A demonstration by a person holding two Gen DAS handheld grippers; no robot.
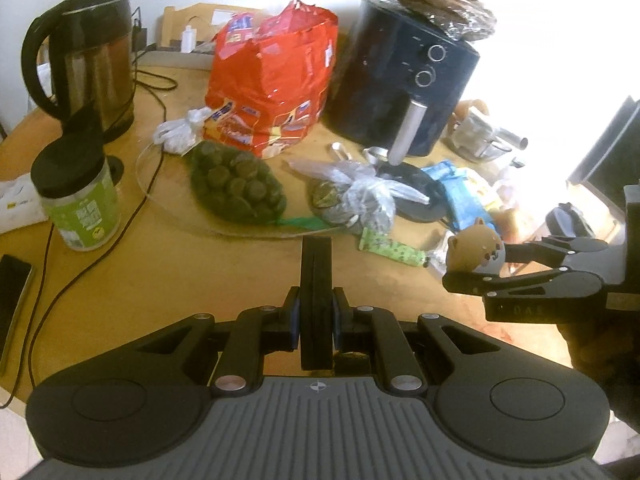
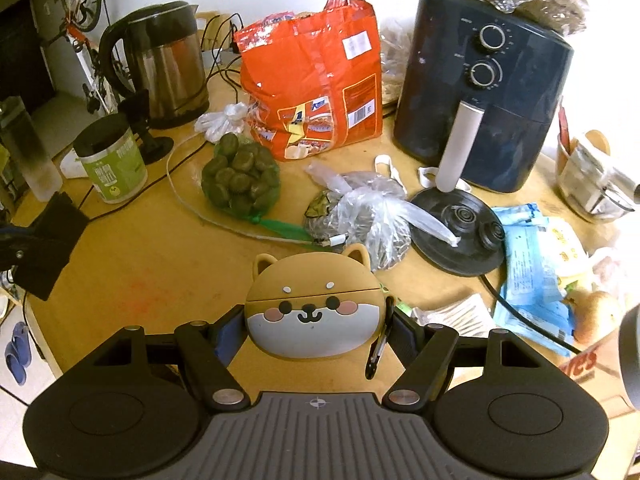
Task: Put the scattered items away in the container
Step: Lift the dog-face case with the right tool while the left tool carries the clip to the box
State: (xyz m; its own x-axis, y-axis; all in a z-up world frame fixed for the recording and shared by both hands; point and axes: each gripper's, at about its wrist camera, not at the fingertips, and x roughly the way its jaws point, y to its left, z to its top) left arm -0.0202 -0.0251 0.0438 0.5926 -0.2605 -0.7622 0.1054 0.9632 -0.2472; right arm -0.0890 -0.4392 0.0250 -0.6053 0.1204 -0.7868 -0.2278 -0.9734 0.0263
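My right gripper (image 2: 314, 326) is shut on a tan and white dog-faced case (image 2: 310, 304), lifted above the wooden table (image 2: 160, 264); a carabiner (image 2: 376, 354) dangles from the case's right side. The left wrist view shows that case (image 1: 474, 250) from the side in the right gripper (image 1: 478, 258), off to the right. My left gripper (image 1: 316, 248) is shut with nothing between its fingers, above bare tabletop (image 1: 180, 280). A cardboard box (image 2: 600, 364) shows at the lower right edge.
On the table stand a kettle (image 2: 168, 64), a green jar (image 2: 112, 160), an orange snack bag (image 2: 316, 76) and a dark air fryer (image 2: 484, 92). In front lie a green net bag (image 2: 240, 178), a clear plastic bag (image 2: 360, 216), a kettle base (image 2: 460, 228) and blue packets (image 2: 528, 264).
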